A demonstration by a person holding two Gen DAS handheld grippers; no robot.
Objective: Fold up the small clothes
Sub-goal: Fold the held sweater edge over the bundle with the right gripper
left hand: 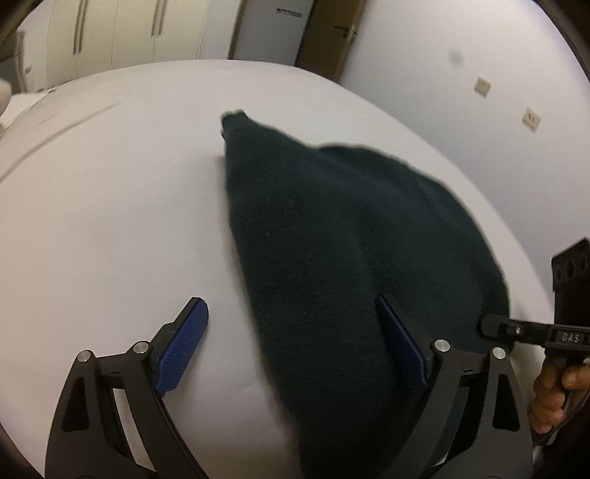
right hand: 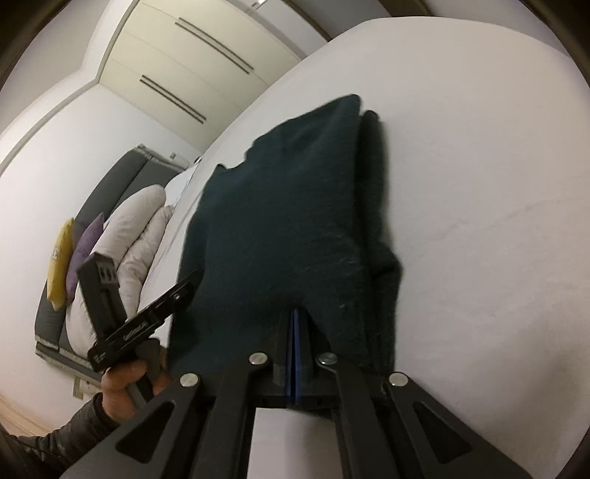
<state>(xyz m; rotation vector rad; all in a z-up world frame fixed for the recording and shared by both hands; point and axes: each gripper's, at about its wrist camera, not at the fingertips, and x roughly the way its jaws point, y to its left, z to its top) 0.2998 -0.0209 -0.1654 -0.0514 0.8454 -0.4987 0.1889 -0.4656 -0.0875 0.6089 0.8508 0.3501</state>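
A dark green knitted garment [left hand: 332, 228] lies on the white bed sheet [left hand: 110, 202], its near part lifted. My left gripper [left hand: 295, 342] stands wide open over the garment's near left edge. One blue pad [left hand: 184, 346] is above bare sheet and the other [left hand: 402, 346] is against the cloth, neither pressing. In the right wrist view my right gripper [right hand: 295, 328] is shut on the garment [right hand: 287, 221], the blue pads together with the near edge pinched and the cloth draped over them. A hand [left hand: 549, 398] holds the right gripper's handle at the left view's right edge.
The sheet [right hand: 479, 184] spreads wide around the garment. A white duvet [right hand: 136, 228], a yellow cushion [right hand: 61, 258] and a purple cushion [right hand: 86, 243] lie by the bed's head. Cream wardrobe doors [left hand: 110, 33], a door [left hand: 332, 33] and wall sockets [left hand: 531, 118] stand beyond.
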